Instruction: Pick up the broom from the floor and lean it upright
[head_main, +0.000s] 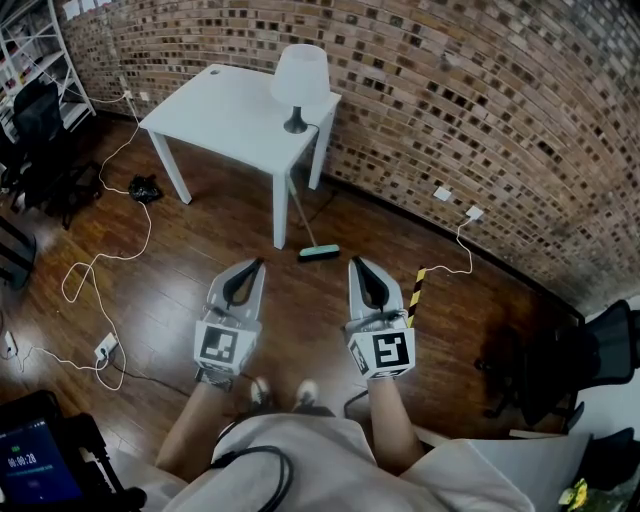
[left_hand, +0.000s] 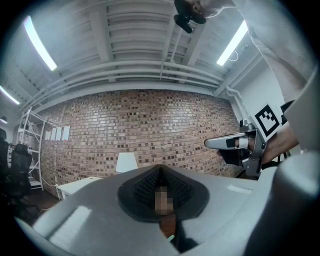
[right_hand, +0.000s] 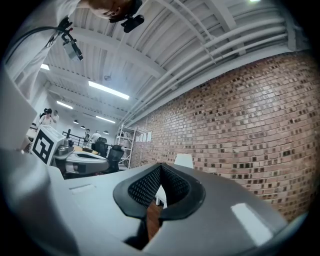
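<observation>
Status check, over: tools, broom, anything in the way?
Left tool shut, empty. Right tool shut, empty. Broom ahead, head on floor, handle leaning at the white table. Nothing between; cable lies off left.

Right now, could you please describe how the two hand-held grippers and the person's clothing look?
The left hand-held gripper and right hand-held gripper are light-grey tapering shells with black ribbed pads and a black-and-white marker cube each. The person wears a pale top crossed by a black cable.
</observation>
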